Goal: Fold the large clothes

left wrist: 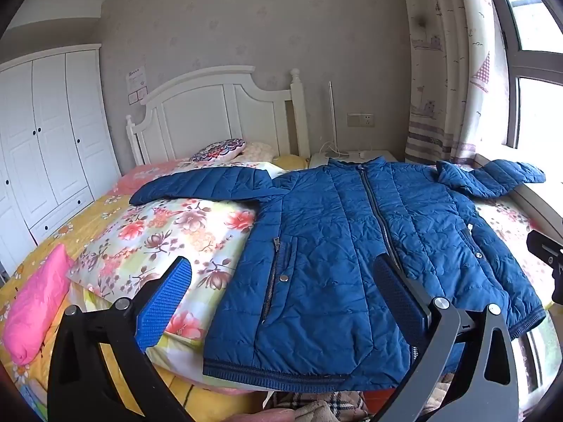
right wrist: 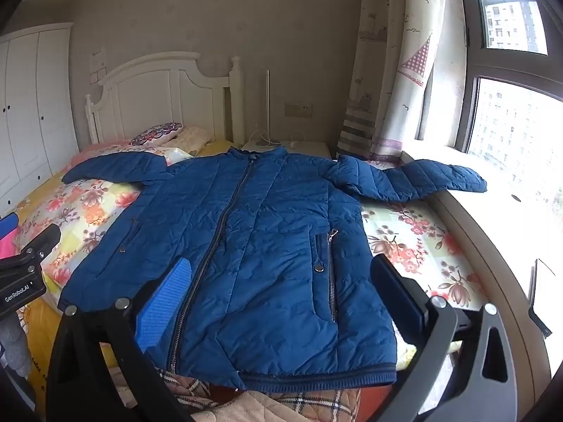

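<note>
Your blue quilted jacket (left wrist: pixel 352 246) lies flat and zipped on the floral quilt (left wrist: pixel 169 232), filling the middle of both frames, sleeves spread toward the upper left and upper right. Your left gripper (left wrist: pixel 285 292) sits at the bottom of its frame with fingers spread wide, nothing between the pads, aimed at the jacket's left pocket area. Your right gripper (right wrist: pixel 281 292) is likewise wide apart and empty, low in its frame over the zipper (right wrist: pixel 218 246). Whether either pad brushes the fabric is hard to judge through the fisheye.
</note>
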### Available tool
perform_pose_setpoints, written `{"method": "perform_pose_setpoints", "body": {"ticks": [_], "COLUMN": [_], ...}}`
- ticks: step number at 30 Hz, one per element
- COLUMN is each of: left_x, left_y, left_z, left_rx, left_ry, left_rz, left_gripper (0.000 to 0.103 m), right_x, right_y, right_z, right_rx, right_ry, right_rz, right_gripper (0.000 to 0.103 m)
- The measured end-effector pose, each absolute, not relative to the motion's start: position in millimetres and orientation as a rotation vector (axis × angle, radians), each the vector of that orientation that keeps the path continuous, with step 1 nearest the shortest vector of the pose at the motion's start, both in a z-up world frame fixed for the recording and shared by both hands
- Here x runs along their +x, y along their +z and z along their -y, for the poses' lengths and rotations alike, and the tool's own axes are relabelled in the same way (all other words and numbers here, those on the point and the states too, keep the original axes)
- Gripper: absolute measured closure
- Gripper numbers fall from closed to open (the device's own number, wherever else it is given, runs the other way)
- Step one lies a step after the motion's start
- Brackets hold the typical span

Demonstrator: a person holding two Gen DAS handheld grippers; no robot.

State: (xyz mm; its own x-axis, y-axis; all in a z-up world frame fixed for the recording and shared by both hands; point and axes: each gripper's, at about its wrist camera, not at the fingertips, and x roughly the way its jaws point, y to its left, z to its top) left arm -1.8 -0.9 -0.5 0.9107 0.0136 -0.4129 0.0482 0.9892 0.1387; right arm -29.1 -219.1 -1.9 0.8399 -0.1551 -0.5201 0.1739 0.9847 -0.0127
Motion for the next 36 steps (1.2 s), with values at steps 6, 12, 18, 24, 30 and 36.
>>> {"method": "perform_pose_setpoints", "body": {"ticks": [6, 12, 18, 24, 30, 36], "left_x": [-3, 6, 3, 4, 3, 3], "left_y": [-1, -8, -8, -15, -20, -17], "left_z": [-1, -11, -4, -3, -4, -5], "left_rx": [0.136, 0.129, 0.135, 0.133, 0.13, 0.13], "left_ry": [-0.028, -0.033, -0.035, -0.035, -0.035, -0.036], "left_rz": [-0.454, -0.475, -0.48, -0.487, -0.493, -0.497], "left_gripper": [0.004, 0.004, 0.004, 0.004, 0.004, 0.004], "right_x": [-29, -28, -28, -28, -27, -28], "right_y": [-1, 0, -2, -2, -2, -3], "right_z": [218, 219, 216, 216, 216, 214], "right_rx": [0.018, 0.021, 0.021, 0.022, 0.02, 0.02], "right_ry": [-0.178, -0.173, -0.171, -0.172, -0.167, -0.166], "right_rz": [-0.558, -0.557, -0.557, -0.561, -0.562, -0.563], "right_gripper": [0.002, 0.002, 0.002, 0.002, 0.002, 0.002]}}
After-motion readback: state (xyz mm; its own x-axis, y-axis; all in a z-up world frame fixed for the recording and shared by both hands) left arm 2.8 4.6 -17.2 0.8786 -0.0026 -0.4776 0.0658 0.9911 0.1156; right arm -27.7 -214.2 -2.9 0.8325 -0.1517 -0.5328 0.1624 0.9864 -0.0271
